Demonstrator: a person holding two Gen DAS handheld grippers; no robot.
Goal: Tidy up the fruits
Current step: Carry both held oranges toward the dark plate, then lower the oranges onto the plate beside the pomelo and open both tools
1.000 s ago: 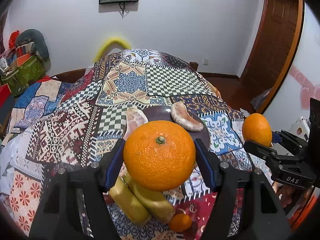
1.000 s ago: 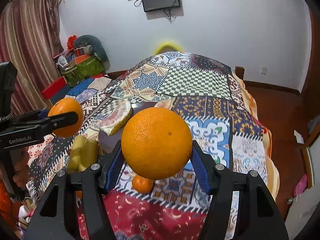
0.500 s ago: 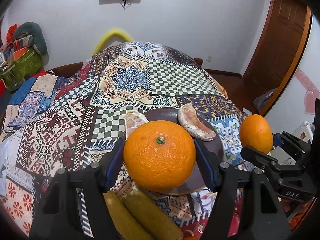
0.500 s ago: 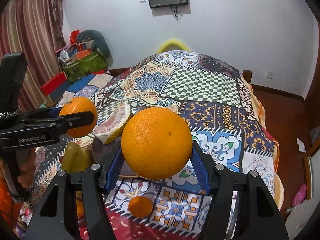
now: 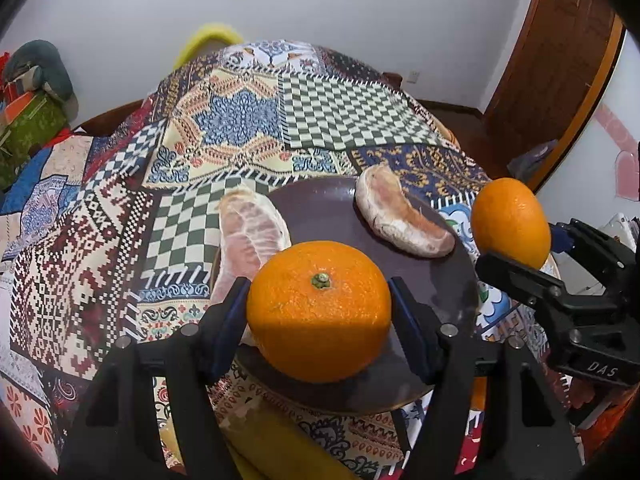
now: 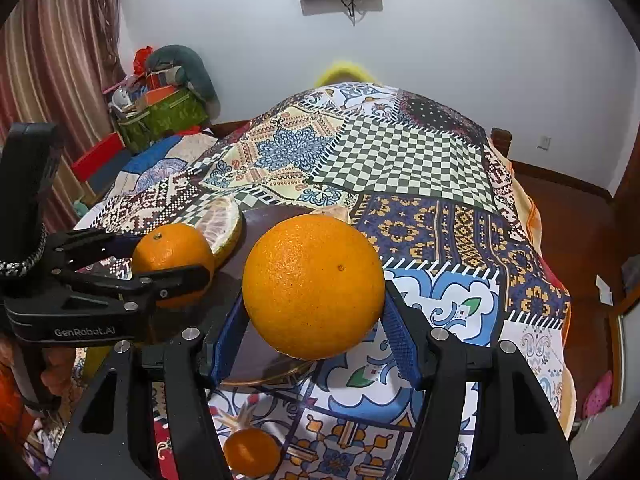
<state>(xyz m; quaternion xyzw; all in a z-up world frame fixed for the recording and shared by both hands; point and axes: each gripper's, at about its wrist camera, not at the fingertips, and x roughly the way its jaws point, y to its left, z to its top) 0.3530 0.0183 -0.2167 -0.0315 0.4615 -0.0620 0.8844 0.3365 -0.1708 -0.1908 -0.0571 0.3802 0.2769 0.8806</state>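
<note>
My left gripper [image 5: 319,314] is shut on an orange [image 5: 319,312], stem up, held over the near rim of a dark brown plate [image 5: 332,216]. My right gripper [image 6: 314,312] is shut on a second orange [image 6: 313,286], held over the plate's right edge [image 6: 260,376]. Each gripper shows in the other's view, the right one [image 5: 516,254] with its orange [image 5: 509,222], the left one [image 6: 176,264] with its orange [image 6: 173,252]. Two peeled pomelo segments lie at the plate, one on its left rim [image 5: 250,236], one on its far right [image 5: 400,214].
The plate sits on a table under a patchwork cloth [image 5: 240,120]. A small tangerine [image 6: 251,453] lies on the cloth near the front. Yellow fruit [image 5: 272,444] lies below the left gripper. A yellow chair back [image 5: 208,38] stands behind the table.
Both grippers have moved forward with their oranges, from above the bananas and tangerine to over the dark plate. Both stay shut.
</note>
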